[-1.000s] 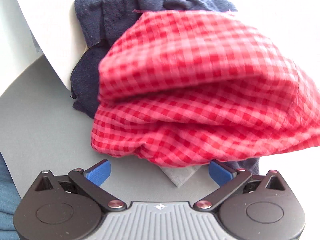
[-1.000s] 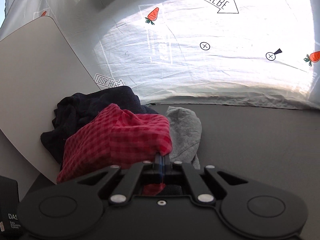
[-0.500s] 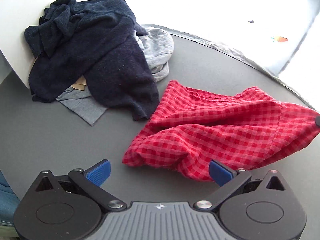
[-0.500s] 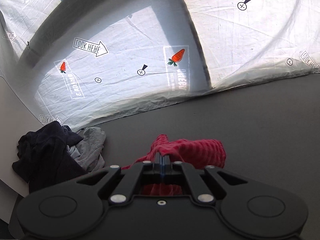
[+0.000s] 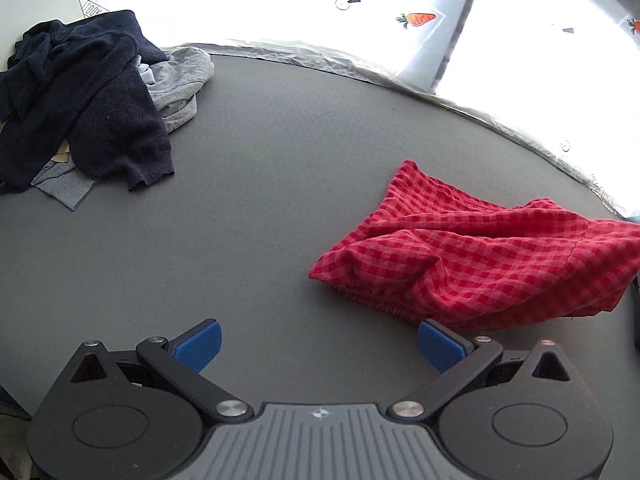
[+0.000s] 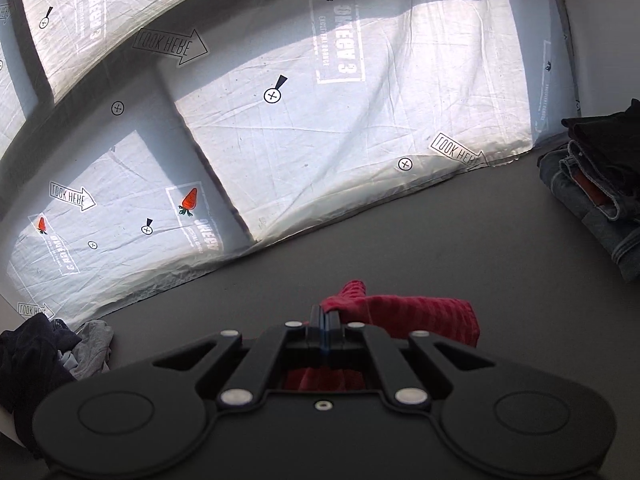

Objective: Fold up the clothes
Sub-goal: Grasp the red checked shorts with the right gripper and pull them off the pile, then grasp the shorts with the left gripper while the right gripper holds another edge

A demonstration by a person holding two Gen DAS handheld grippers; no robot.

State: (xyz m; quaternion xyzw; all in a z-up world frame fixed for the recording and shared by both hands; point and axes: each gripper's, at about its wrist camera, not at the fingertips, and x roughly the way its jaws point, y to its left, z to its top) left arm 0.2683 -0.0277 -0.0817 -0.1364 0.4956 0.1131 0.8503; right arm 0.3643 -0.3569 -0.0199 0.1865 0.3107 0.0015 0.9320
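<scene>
Only my right view shows folded jeans (image 6: 592, 196) far right; right tongs (image 6: 323, 316) pinch red checked cloth (image 5: 480, 256), left tongs (image 5: 318, 344) gape empty.

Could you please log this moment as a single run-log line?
right hand-held gripper: shut on red checked garment | left hand-held gripper: open, empty | unfolded pile: apart from garment | garment: crumpled on table

- The crinkled white backdrop sheet (image 6: 360, 128) behind the grey table carries outlined arrows reading "LOOK HERE" (image 6: 170, 46), mirrored in the right wrist view.
- White-framed panels beside orange carrot pictures (image 6: 188, 202) hold mirrored lettering ending in "3" (image 6: 340, 48); the word is unclear.
- In the left wrist view, one arrow (image 5: 94, 9) shows only partial letters.
</scene>
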